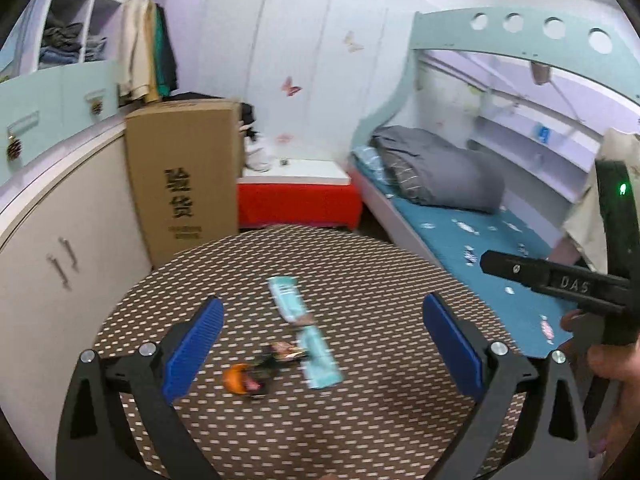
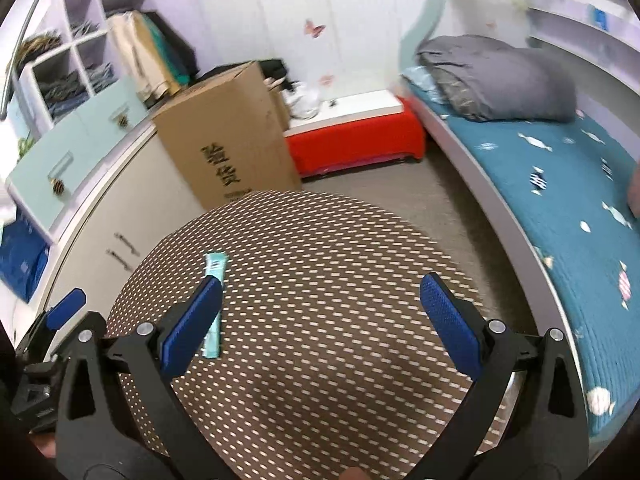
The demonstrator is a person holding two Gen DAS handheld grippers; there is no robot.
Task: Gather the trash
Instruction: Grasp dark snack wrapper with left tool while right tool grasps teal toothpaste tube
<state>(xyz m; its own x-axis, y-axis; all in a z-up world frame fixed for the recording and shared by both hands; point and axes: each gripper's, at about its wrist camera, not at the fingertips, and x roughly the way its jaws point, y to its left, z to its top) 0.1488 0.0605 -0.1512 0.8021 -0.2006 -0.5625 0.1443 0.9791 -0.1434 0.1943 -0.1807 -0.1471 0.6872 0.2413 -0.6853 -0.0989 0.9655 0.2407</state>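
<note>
Blue-padded fingers (image 1: 192, 350) on the left gripper (image 1: 322, 344) are spread wide, nothing between them; same on the right gripper (image 2: 320, 326), released and empty. Both hover over the round tabletop (image 1: 360, 272), aimed down at it, so this reads as the approach before a first pick.

Trash sits mid-tabletop, framed by the left gripper's fingers: a long mint wrapper (image 1: 286, 298) farther out, a second mint wrapper (image 1: 320, 360) nearer, a dark crumpled wrapper (image 1: 280, 354) touching its left edge, and an orange piece (image 1: 236, 378) just beside that. Motion blur, so the print is unreadable.

Right wrist view only catches one mint strip, partly hidden behind its left finger; the small cluster isn't visible there. Left gripper is better lined up for the grab.

Flat wrappers likely need a low, angled pinch. No bin or bag in view, so drop-off point unknown.

Around: cardboard box (image 1: 188, 176), bed (image 1: 500, 240).
</note>
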